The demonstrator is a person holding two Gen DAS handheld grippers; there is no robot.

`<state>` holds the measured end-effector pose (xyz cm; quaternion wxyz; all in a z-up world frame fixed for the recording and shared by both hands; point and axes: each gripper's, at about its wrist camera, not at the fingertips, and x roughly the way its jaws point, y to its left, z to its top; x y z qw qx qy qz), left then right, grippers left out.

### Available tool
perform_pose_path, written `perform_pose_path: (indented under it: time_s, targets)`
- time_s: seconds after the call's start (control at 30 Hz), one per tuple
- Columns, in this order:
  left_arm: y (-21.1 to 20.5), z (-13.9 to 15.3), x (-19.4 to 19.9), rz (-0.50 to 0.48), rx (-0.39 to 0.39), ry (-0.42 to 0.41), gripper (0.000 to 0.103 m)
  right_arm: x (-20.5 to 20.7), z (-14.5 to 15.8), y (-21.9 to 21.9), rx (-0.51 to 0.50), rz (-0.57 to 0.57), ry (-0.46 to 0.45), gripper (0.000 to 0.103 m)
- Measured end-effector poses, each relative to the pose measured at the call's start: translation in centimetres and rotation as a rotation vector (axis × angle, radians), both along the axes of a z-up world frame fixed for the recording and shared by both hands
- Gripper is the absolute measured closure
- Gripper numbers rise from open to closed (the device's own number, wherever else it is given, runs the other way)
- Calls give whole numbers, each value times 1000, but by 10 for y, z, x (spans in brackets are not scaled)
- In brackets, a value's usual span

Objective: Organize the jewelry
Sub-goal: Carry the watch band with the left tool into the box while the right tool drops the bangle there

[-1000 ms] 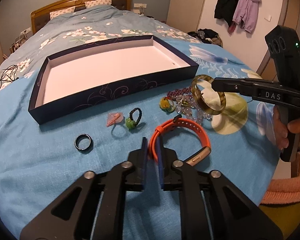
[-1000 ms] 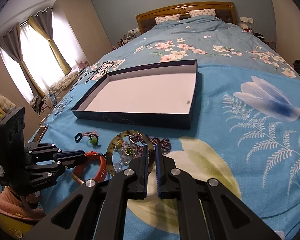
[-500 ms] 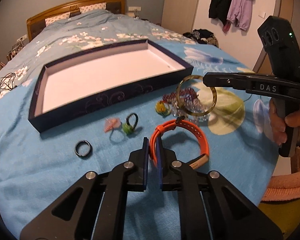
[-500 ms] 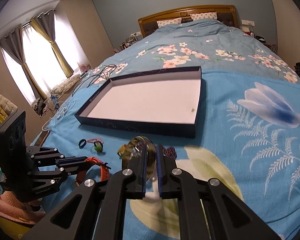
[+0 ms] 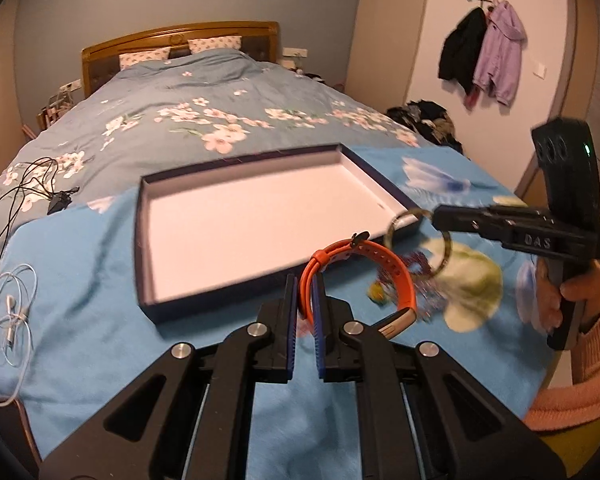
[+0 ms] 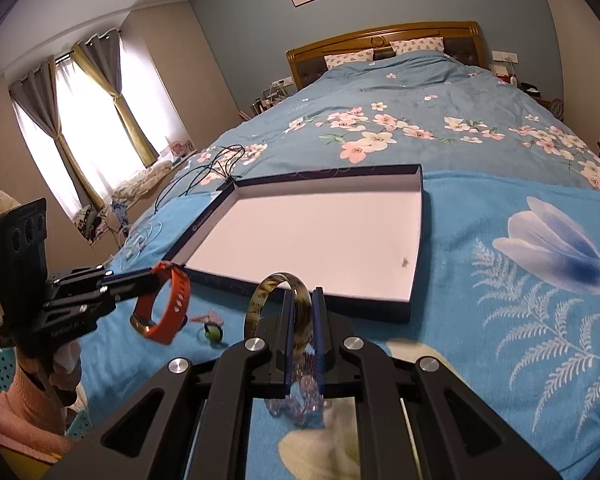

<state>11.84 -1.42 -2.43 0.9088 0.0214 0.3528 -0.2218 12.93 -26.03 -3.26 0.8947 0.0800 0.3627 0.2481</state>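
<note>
My left gripper (image 5: pixel 307 285) is shut on an orange wristband (image 5: pixel 388 272), held up in the air in front of the near wall of a dark blue tray (image 5: pixel 188 309) with a white floor. In the right wrist view the same band (image 6: pixel 171 308) hangs from the left gripper (image 6: pixel 168 270) at the left. My right gripper (image 6: pixel 302 300) is shut on a mottled amber bangle (image 6: pixel 260 300), lifted just before the tray's near wall (image 6: pixel 320 300). Seen from the left wrist view, the bangle (image 5: pixel 444 256) hangs by the tray's right corner.
A pile of beads (image 6: pixel 300 396) lies on the blue bedspread under the right gripper, with a green ring (image 6: pixel 213 333) and a pink piece (image 6: pixel 204 316) to its left. Black cables (image 5: pixel 24 192) and a white cord (image 5: pixel 8 312) lie at the left. A person's hand (image 5: pixel 572 300) grips the right handle.
Both grippers have risen with their pieces off the bedspread and come closer to the tray. The small rings have dropped out of the left wrist view.
</note>
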Motion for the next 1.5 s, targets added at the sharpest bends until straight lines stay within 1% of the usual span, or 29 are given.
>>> perform_pose_path:
  time_s: [0.1,0.2,0.37,0.6,0.8,0.9,1.07,1.17,1.33,1.4,1.5]
  targets:
    - [8,6,17,29,5,-5,96,10,7,3,12,2,-14,96]
    - [11,10,36,55,21,-5,95,31,14,9,21,4,-25,96]
    - [17,12,79,96,49,2,95,69,18,18,-6,-14,-30,96]
    - [12,2,134,126,85,31,95,128,5,26,-8,-62,14,96]
    - [3,-16,178,126,131,75,95,160,-9,33,-24,-83,60,96]
    - [1,-25,197,126,140,103,95,176,-16,36,-38,-89,93,96]
    - [-1,-34,216,118,158,126,95,190,-24,42,-66,-91,142,96]
    - [-6,-36,229,108,198,131,95,194,-26,43,-78,-94,159,96]
    - [-10,-42,243,104,225,161,95,199,-31,42,-81,-100,189,96]
    - [-10,-45,248,114,228,175,95,198,-30,40,-79,-113,181,93]
    - [-6,-46,251,136,206,184,89,192,-24,36,-62,-130,154,83]
